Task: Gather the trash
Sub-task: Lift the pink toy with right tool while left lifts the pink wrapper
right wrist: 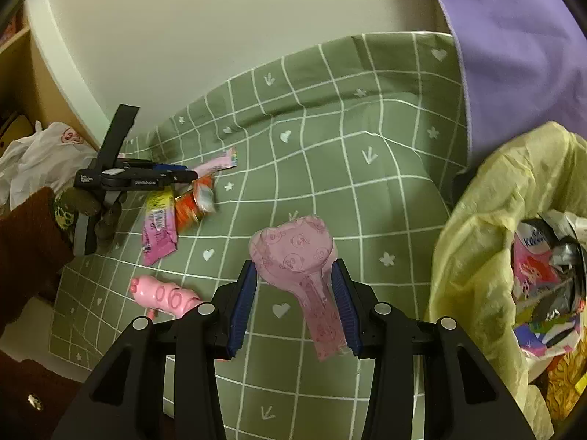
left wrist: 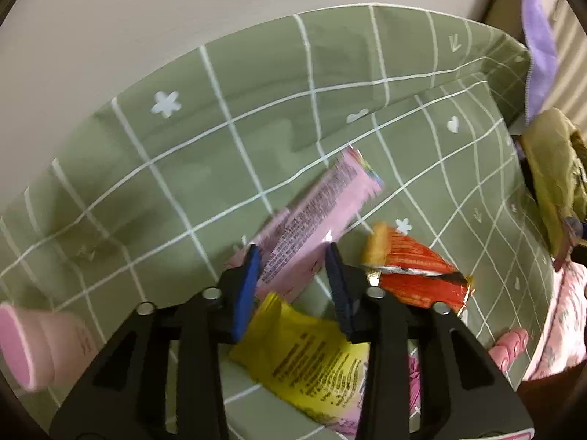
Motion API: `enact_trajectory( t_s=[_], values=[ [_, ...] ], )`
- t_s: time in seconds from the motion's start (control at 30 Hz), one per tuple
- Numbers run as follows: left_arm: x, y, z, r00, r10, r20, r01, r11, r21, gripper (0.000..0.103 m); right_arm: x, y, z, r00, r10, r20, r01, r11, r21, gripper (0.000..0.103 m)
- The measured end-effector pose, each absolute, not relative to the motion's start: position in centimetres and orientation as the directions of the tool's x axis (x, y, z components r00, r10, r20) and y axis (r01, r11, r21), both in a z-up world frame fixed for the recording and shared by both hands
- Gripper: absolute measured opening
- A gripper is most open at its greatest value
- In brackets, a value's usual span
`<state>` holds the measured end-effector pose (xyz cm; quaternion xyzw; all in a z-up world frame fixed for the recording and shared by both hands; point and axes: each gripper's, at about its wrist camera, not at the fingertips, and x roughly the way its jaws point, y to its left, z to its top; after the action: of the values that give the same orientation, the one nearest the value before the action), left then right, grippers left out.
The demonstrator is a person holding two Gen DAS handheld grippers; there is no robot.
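In the left wrist view a long pink wrapper (left wrist: pixel 315 212) runs between the blue pads of my left gripper (left wrist: pixel 292 249), and both pads touch its edges. Just under the fingers lies a yellow wrapper (left wrist: pixel 304 359), with a red-orange wrapper (left wrist: pixel 414 278) to its right. The right wrist view shows the left gripper (right wrist: pixel 194 175) far left, the pink wrapper (right wrist: pixel 220 161) sticking out of it. My right gripper (right wrist: pixel 294 264) is shut on a pale pink printed wrapper (right wrist: pixel 293 245), held above the cloth. A yellow trash bag (right wrist: pixel 488 220) with several wrappers inside gapes at the right.
A green checked tablecloth (right wrist: pixel 367 183) covers the table against a white wall. A pink toy (right wrist: pixel 165 297) lies near the front edge and a pink cup (left wrist: pixel 33 348) at far left. Purple cloth (right wrist: pixel 513 55) hangs behind the bag. A white plastic bag (right wrist: pixel 40 157) sits left.
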<state>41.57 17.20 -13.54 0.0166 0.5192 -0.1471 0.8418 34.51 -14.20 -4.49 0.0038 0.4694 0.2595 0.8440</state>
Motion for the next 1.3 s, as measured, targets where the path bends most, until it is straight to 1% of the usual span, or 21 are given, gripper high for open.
enact_trajectory(
  t_s=[0.13, 0.17, 0.3, 0.4, 0.47, 0.53, 0.6, 0.63, 0.67, 0.83, 0.97, 1.0, 1.03, 1.07, 1.2, 1.27, 1.3],
  values=[
    [39.9, 16.7, -13.0, 0.428, -0.18, -0.886, 0.217, 0.972, -0.092, 0.02, 34.2, -13.9, -4.2, 0.432, 0.453, -0.78, -0.446, 0.859, 0.251, 0.04],
    [39.5, 16.6, -12.5, 0.435, -0.177, -0.883, 0.203, 0.974, -0.095, 0.013, 34.1, -14.0, -4.0, 0.437, 0.456, -0.775, -0.448, 0.858, 0.252, 0.04],
    [37.2, 17.5, -10.0, 0.492, -0.218, -0.843, 0.134, 0.976, -0.175, 0.01, 33.4, -14.6, -2.9, 0.465, 0.465, -0.754, -0.445, 0.859, 0.256, 0.04],
    [34.9, 17.9, -7.6, 0.549, -0.247, -0.799, 0.112, 0.969, -0.222, 0.009, 32.8, -15.4, -2.0, 0.488, 0.469, -0.736, -0.439, 0.861, 0.258, 0.04],
    [34.1, 18.0, -6.0, 0.575, -0.253, -0.778, 0.114, 0.966, -0.231, 0.009, 32.2, -16.0, -1.4, 0.501, 0.474, -0.724, -0.435, 0.861, 0.263, 0.04],
    [34.0, 17.8, -5.4, 0.58, -0.245, -0.777, 0.125, 0.969, -0.213, 0.01, 31.7, -16.4, -1.1, 0.507, 0.48, -0.716, -0.43, 0.861, 0.272, 0.04],
    [33.8, 17.9, -6.0, 0.585, -0.215, -0.782, 0.124, 0.977, -0.175, 0.017, 31.1, -16.7, -0.9, 0.512, 0.483, -0.711, -0.424, 0.861, 0.279, 0.04],
    [34.1, 17.6, -6.5, 0.58, -0.214, -0.786, 0.125, 0.977, -0.174, 0.031, 30.8, -16.8, -0.8, 0.513, 0.483, -0.71, -0.423, 0.862, 0.281, 0.04],
    [34.2, 17.9, -7.2, 0.572, -0.214, -0.792, 0.121, 0.977, -0.176, 0.04, 30.4, -16.9, -0.8, 0.513, 0.482, -0.71, -0.422, 0.862, 0.281, 0.04],
    [36.3, 17.3, -11.3, 0.551, -0.167, -0.818, 0.066, 0.985, -0.157, 0.04, 29.0, -16.8, -1.1, 0.501, 0.454, -0.737, -0.421, 0.872, 0.251, 0.04],
    [37.9, 16.7, -12.9, 0.535, -0.184, -0.825, 0.047, 0.981, -0.189, 0.04, 27.7, -17.3, -1.7, 0.487, 0.423, -0.764, -0.416, 0.882, 0.223, 0.04],
    [38.2, 16.6, -13.0, 0.521, -0.191, -0.832, 0.044, 0.979, -0.197, 0.039, 27.5, -17.5, -1.7, 0.486, 0.419, -0.767, -0.413, 0.884, 0.22, 0.04],
    [38.4, 16.3, -13.2, 0.502, -0.196, -0.842, 0.044, 0.979, -0.201, 0.021, 27.4, -17.9, -1.7, 0.488, 0.412, -0.769, -0.408, 0.887, 0.217, 0.04],
    [38.4, 16.1, -13.1, 0.499, -0.187, -0.846, 0.044, 0.981, -0.191, 0.012, 27.2, -18.2, -1.7, 0.491, 0.411, -0.768, -0.405, 0.888, 0.216, 0.04],
    [36.8, 15.8, -10.3, 0.558, -0.178, -0.811, 0.035, 0.981, -0.191, 0.012, 27.2, -19.3, -0.8, 0.524, 0.42, -0.741, -0.386, 0.893, 0.232, 0.04],
    [35.8, 16.0, -7.9, 0.602, -0.183, -0.777, 0.037, 0.979, -0.202, 0.008, 27.3, -19.6, -0.2, 0.543, 0.43, -0.722, -0.38, 0.892, 0.245, 0.04],
    [35.6, 15.9, -7.0, 0.619, -0.186, -0.763, 0.041, 0.978, -0.205, 0.008, 27.4, -19.7, 0.2, 0.552, 0.434, -0.712, -0.381, 0.891, 0.247, 0.04]
  ],
)
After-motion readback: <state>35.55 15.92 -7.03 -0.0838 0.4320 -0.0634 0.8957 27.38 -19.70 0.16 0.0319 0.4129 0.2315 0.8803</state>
